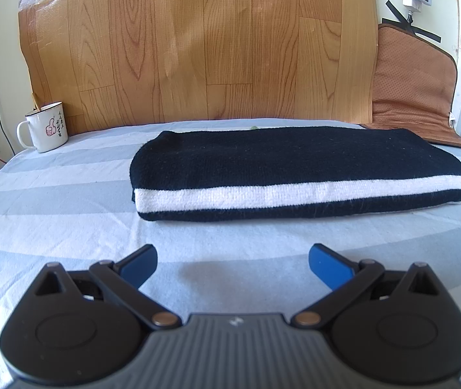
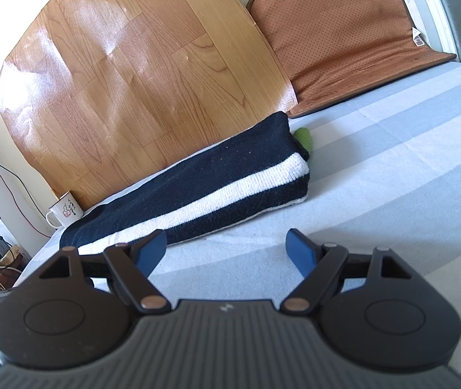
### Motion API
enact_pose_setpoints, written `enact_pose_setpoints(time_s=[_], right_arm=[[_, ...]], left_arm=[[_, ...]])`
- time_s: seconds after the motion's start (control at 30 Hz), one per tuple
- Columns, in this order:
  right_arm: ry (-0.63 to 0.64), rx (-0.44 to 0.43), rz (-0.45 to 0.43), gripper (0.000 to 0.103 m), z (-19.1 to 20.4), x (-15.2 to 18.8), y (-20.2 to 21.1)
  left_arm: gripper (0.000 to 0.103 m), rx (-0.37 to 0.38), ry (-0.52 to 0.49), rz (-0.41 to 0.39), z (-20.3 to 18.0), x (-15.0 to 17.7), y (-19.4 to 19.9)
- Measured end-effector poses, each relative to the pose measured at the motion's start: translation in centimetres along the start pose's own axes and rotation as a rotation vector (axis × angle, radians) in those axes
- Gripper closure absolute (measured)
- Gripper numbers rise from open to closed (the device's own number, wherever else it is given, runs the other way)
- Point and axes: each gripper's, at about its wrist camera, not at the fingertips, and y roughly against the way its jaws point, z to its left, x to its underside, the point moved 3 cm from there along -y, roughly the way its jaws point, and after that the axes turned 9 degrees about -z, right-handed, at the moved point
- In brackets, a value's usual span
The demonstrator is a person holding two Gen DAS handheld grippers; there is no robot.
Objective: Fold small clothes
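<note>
While both tools hang above the striped sheet (image 1: pixel 52 201), the black knit garment (image 1: pixel 295 168) lies ahead of them as a long, flat, folded bundle, its white band (image 1: pixel 295 194) running along the edge nearest the tools. Left gripper (image 1: pixel 233 264): jaws spread wide, nothing between the blue pads (image 1: pixel 326 264), bundle straight ahead and a little apart from the tips. Right gripper (image 2: pixel 227 253): jaws likewise spread and empty, the same garment (image 2: pixel 198 181) lying ahead and to its left, its near end just beyond the left pad (image 2: pixel 152 253). In the left view a blue-and-black edge at the far right, beside the bundle's right end, is probably part of the right tool.

Judged progress: the garment looks doubled over at least once, with stacked layers showing at its right end and a rounded fold at its left, so the lengthwise fold appears done. The bundle remains long; a crosswise fold, end over end, may be left, though whether the task demands it cannot be read here. A small green item (image 2: pixel 303 136) peeks from behind the far end of the bundle; whether it is another garment awaiting folding cannot be told.

Surroundings, beyond the bundle: wood-grain panel (image 1: pixel 198 48), brown cushion (image 2: pixel 344 32) ahead-right, white mug (image 1: pixel 47 126) ahead-left.
</note>
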Motion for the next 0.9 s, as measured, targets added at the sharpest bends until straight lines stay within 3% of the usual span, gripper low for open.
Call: enact_pose_setpoints(time_s=[0.9], right_arm=[[0.0,0.001,0.0,0.02,0.04,0.0,-0.02]], left_arm=[[0.0,0.002,0.01,0.014,0.0,-0.01,-0.23]])
